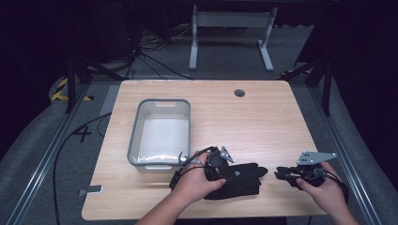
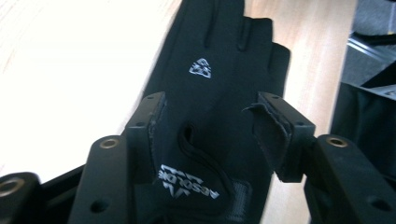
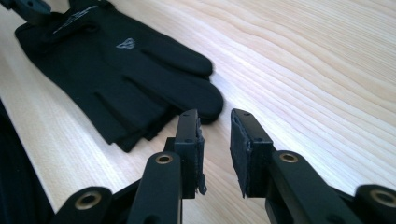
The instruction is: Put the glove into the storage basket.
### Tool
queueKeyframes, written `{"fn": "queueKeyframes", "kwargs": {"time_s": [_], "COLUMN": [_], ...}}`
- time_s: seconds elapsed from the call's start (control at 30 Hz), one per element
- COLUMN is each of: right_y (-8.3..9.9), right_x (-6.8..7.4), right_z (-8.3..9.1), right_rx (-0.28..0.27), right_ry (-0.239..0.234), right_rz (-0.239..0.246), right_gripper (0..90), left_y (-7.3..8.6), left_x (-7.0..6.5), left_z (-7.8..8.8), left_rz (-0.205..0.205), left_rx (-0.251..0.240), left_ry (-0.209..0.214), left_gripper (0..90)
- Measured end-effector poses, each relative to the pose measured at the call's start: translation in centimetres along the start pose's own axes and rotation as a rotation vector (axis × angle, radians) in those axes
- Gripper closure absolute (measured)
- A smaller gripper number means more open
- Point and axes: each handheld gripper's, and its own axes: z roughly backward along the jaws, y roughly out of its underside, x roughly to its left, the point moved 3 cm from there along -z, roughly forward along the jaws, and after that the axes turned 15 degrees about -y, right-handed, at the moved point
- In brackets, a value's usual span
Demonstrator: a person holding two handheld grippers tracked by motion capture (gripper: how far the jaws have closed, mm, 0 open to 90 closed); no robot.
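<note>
A black glove [image 1: 241, 176] with a small white logo lies flat near the table's front edge, fingers pointing right. In the right gripper view a second black layer shows under the glove [image 3: 140, 84]. My left gripper [image 1: 228, 172] hovers over the cuff end, and in the left gripper view the glove [image 2: 210, 79] lies between and beyond its spread jaws, untouched by the pads. My right gripper [image 1: 278, 174] sits just right of the glove's fingertips, pointing at them. Its jaws stand a little apart with nothing between them [image 3: 215, 128].
A grey plastic bin [image 1: 136, 126], empty as far as I can see, stands on the left half of the wooden table [image 1: 263, 122], just behind my left hand. A round cable hole [image 1: 239, 93] sits near the far edge. Table legs and cables lie on the floor beyond.
</note>
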Motion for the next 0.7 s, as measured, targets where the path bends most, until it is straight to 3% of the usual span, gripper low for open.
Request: {"fn": "queueKeyframes", "kwargs": {"time_s": [0.17, 0.33, 0.4, 0.57, 0.7], "right_y": [0.6, 1.2, 1.3, 1.7, 1.8], "right_x": [-0.9, -1.4, -1.6, -2.1, -1.7], "right_z": [0.6, 0.8, 0.8, 0.7, 0.3], "right_rx": [-0.023, -0.037, -0.040, -0.039, -0.012], "right_ry": [0.016, 0.013, 0.012, 0.024, -0.014], "right_rz": [-0.034, -0.062, -0.076, -0.083, -0.070], "right_gripper": [71.5, 70.2, 69.0, 68.0, 68.2], "left_y": [-0.7, -1.1, -1.2, -1.1, -0.7], "left_x": [-0.3, -0.9, -1.0, -0.9, -0.8], "left_z": [-1.4, -3.2, -3.6, -3.8, -2.9], "left_rz": [-0.052, -0.097, -0.081, -0.085, -0.069], "left_rx": [0.058, 0.072, 0.069, 0.060, 0.050], "left_ry": [0.004, 0.022, 0.031, 0.026, 0.013], "left_gripper": [39.9, 35.3, 34.1, 32.0, 32.4]}}
